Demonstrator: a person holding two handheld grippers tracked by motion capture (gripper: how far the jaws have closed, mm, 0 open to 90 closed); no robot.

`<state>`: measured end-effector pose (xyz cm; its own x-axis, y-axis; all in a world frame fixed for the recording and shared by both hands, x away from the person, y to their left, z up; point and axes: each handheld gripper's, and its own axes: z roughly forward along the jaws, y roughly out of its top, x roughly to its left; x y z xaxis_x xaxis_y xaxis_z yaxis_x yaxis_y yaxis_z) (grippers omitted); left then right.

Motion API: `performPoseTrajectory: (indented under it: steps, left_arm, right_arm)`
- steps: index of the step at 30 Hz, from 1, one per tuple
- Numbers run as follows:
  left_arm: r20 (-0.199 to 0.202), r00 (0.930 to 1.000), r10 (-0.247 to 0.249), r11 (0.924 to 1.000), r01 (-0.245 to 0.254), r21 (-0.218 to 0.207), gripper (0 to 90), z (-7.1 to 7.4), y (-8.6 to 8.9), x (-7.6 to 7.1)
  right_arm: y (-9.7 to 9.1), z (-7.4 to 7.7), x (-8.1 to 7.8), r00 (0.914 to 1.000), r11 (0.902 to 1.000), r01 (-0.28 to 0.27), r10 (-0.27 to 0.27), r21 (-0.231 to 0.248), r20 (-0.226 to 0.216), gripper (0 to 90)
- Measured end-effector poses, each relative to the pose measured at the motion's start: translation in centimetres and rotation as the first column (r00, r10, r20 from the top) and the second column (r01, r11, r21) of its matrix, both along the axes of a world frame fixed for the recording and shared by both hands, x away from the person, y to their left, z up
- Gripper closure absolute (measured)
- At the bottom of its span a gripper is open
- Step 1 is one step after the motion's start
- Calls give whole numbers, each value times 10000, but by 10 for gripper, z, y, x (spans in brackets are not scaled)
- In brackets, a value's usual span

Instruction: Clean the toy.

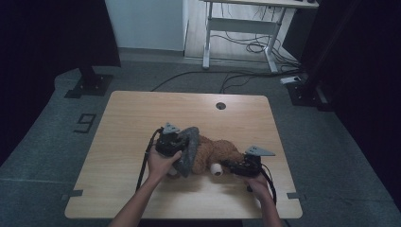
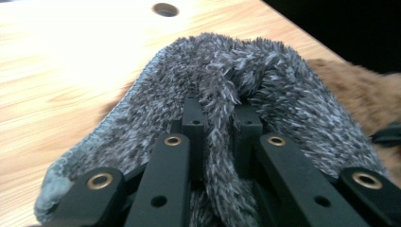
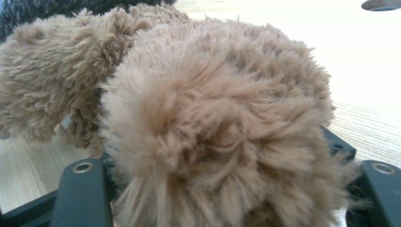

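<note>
You've got the brown plush toy (image 1: 218, 153) lying on its side near the middle of the desk (image 1: 132, 113), a little toward your edge, and the grey fuzzy garment (image 1: 189, 149) sits draped over the toy's left end. Your left hand-held gripper (image 2: 222, 125) is pinched tight on a ridge of that grey pile, jaws pressed close with the fabric bunched between them. Your right hand-held gripper (image 1: 236, 166) is at the toy's right end; in the right gripper view brown fur fills the gap between its jaws and they stand fairly wide around that thick lump, so it looks like a hold on the toy.

Judging by this, you're working the garment along the toy. Keep the right grip steady as your anchor, and draw the grey fabric along the body, not upward, so the toy doesn't lift off the desk. Pinch only the garment; catching brown fur with it would likely drag the whole toy.

Count check: one plush toy, one grey garment, two hand-held grippers, one desk, and one round cable hole (image 1: 221, 105) beyond the toy at the far edge.
</note>
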<state>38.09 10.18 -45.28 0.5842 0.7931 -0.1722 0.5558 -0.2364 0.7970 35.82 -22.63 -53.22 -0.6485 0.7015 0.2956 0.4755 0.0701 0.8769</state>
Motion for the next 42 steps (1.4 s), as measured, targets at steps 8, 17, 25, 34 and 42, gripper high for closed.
performPoseTrajectory:
  steps: [8, 17, 25, 34, 42]
  left_arm:
    - [-227, 9974, 686, 9974, -681, 249, 790, -15, 36, -2]
    - [-1004, 9915, 832, 9962, -855, -182, 788, -32, 57, -1]
    - [-1915, 9814, 152, 9954, -329, -895, 788, -36, 53, 5]
    - [-2061, 9783, -210, 9939, -19, -1102, 803, -28, 36, 15]
    - [-2085, 9780, -120, 9871, -217, -1589, 804, -26, 41, 21]
  right_arm:
    - [1, 0, 0, 10000, 10000, -5, 5, 18, 16, 291]
    - [3, 0, -1, 9995, 9996, 270, -271, -24, -174, 196]
    - [4, -1, 3, 9929, 9991, 417, -415, -7, -1117, 137]
    - [18, 3, -8, 9987, 9970, 191, -154, -750, 492, 385]
    - [27, 6, -8, 9813, 9956, 497, -339, -794, 1893, 439]
